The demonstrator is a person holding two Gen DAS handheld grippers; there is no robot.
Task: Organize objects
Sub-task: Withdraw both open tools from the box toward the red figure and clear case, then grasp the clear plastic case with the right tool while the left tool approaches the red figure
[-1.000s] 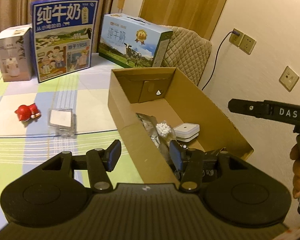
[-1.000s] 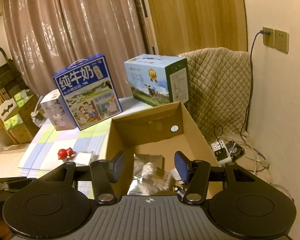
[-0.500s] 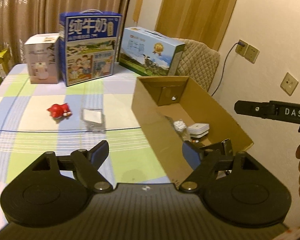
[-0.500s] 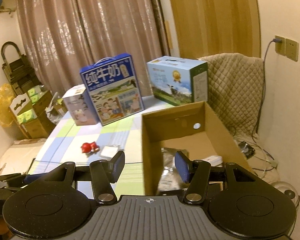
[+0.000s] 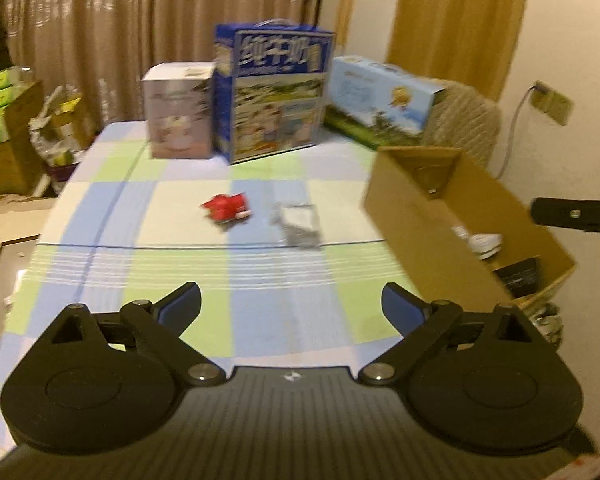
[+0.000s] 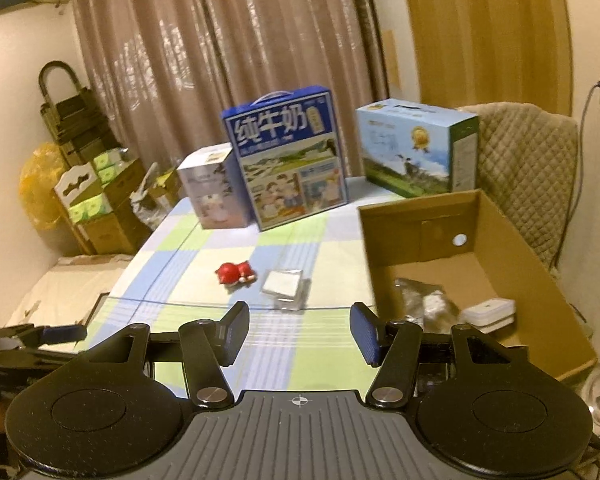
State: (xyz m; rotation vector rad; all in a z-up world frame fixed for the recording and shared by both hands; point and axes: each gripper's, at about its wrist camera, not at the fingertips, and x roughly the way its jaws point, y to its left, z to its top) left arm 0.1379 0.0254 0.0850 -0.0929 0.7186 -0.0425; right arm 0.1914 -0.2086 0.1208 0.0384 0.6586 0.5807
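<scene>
A small red toy (image 5: 226, 207) (image 6: 235, 272) and a clear plastic packet with a white pad (image 5: 299, 223) (image 6: 286, 285) lie mid-table on the checked cloth. An open cardboard box (image 5: 416, 216) (image 6: 380, 256) stands at the table's right edge and holds a silver bag (image 6: 416, 292), a cotton-swab pack (image 6: 436, 304) and a white case (image 5: 485, 241) (image 6: 490, 312). My left gripper (image 5: 291, 307) is open wide and empty above the near table. My right gripper (image 6: 300, 332) is open and empty, near the box's front left corner.
Two milk cartons (image 5: 274, 92) (image 6: 416, 146) and a white appliance box (image 5: 180, 110) stand along the table's far edge. A quilted chair (image 6: 528, 152) sits behind the box. Stacked boxes (image 6: 96, 200) stand on the floor at left. The wall is at right.
Both grippers have pulled back from the cardboard box and swung left toward the table's middle. The left jaws have opened wider. The right jaws opened a little.
</scene>
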